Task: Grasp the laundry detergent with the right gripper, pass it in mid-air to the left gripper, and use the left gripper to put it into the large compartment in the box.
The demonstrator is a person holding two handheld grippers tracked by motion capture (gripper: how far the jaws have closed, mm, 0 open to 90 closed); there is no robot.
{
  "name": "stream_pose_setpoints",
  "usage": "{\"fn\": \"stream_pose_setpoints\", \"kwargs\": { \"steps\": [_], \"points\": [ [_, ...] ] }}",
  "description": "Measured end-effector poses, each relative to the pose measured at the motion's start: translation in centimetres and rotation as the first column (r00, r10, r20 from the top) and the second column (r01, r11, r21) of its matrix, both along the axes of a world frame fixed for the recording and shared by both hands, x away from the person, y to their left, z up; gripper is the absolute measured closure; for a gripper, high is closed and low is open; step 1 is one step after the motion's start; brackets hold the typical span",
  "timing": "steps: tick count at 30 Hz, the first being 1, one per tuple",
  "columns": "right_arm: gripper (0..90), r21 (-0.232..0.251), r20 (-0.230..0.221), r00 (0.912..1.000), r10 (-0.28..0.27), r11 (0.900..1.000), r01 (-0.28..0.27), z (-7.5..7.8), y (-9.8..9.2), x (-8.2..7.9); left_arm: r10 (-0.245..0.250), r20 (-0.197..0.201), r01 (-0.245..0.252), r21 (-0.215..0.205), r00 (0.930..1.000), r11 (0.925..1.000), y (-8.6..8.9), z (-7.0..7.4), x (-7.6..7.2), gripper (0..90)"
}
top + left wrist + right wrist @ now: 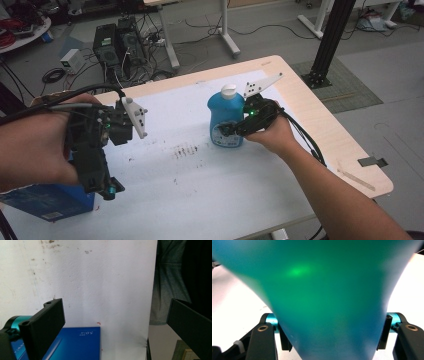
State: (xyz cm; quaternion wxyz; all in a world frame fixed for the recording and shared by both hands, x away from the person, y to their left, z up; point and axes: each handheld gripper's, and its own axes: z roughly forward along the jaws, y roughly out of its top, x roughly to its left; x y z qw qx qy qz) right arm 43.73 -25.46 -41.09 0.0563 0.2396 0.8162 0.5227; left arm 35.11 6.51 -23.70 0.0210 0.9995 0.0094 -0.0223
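Note:
A blue bottle [225, 112] with a white cap stands upright on the white sheet [200, 190] past the table's middle. My right gripper [234, 129] comes at it from the right, level, with its jaws on either side of the lower body. Seen from the right gripper view, the bottle [324, 302] sits between the jaws of the right gripper [332, 340] and both pads touch its sides. My left gripper [107, 187] hangs at the near left, pointing down. Its jaws stand wide apart in the left gripper view [117, 327], with nothing between them.
A dark blue box [50, 200] lies at the near left corner, just under the left gripper, and its lid [77, 345] shows below the jaws. Ink smudges [185, 150] mark the sheet. A black post [330, 40] and computer gear [117, 45] stand on the floor beyond.

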Motion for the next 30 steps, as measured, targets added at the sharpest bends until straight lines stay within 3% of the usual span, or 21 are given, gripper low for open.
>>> {"fn": "stream_pose_setpoints", "kwargs": {
  "steps": [9, 11, 12, 18, 30],
  "points": [
    [40.8, -0.014, 0.037, 0.9993, 0.004, 1.0, -0.004, 0.0, 0.0, -0.1, 0.0, -0.001, 0.0, 0.004, 1.0, 1.0, 0.0, -0.1, 0.1, 1.7],
    [42.5, -0.022, 0.058, 0.9983, 0.01, 1.0, -0.009, 0.0, 0.0, -0.2, 0.006, -0.001, -0.006, 0.004, 1.0, 1.0, 0.0, -0.2, 0.2, 1.7],
    [44.5, -0.037, 0.093, 0.9955, 0.016, 0.999, -0.013, 0.1, 0.0, -0.3, 0.008, -0.005, -0.008, 0.008, 1.0, 0.9999, 0.0, -0.3, 0.2, 1.7],
    [46.1, -0.07, 0.13, 0.9913, 0.017, 0.997, -0.008, 0.4, 0.4, -0.7, 0.007, -0.005, -0.007, 0.006, 1.0, 1.0, -0.1, -0.3, 0.3, 1.7],
    [46.4, -0.057, 0.152, 0.9858, 0.071, 0.996, -0.063, 2.2, 1.4, -2.6, 0.009, -0.003, -0.009, -0.012, 0.9999, 0.9999, -0.1, -0.1, 0.1, 1.7]
  ]
}}
